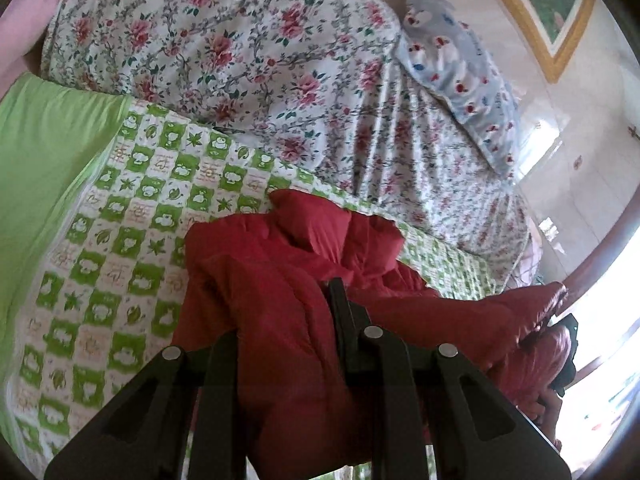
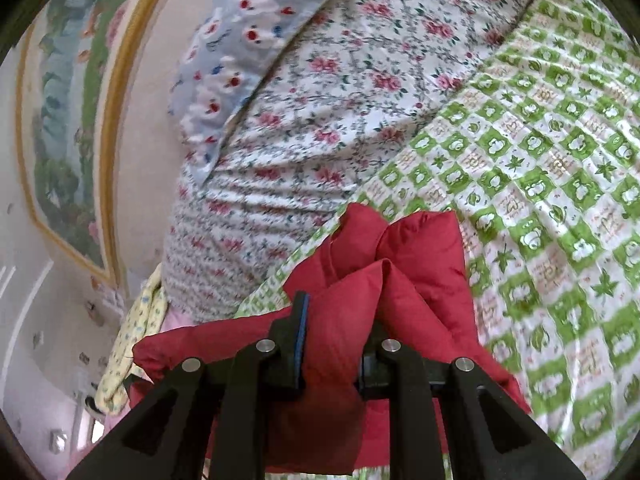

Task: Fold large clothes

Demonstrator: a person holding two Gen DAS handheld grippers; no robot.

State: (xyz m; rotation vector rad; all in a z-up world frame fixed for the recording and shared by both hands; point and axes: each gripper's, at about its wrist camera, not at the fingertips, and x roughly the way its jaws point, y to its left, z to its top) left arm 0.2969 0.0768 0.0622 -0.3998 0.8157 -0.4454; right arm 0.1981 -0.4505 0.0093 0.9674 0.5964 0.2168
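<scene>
I have the red padded jacket (image 1: 288,320) pinched in both tools at once. My left gripper (image 1: 320,320) is clenched on a thick bunch of the red cloth; only one finger shows clearly, standing up through the fabric, and the rest of the bunch hides the other. My right gripper (image 2: 336,344) is also clamped on the jacket (image 2: 392,280), with a fat fold squeezed between its two fingers and puffing up just ahead of the tips.

What matters for the next move is how the jacket runs between my hands. From the left gripper it stretches off to that gripper's right, toward the other tool, whose dark shape I can just make out at the far right edge of the left view. So the long axis lies across, hand to hand, not away from me. Neither hand is nearer the work; each already holds an end.

Ahead of and below both grippers lies the green checked quilt (image 2: 540,200), and beyond that the flowered bedspread (image 1: 240,60) and a blue pillow (image 1: 452,64). I judge the quilt is where the jacket should be laid out flat, keeping both ends level so the span between them does not sag or twist.

No boxes or baskets are in sight.
</scene>
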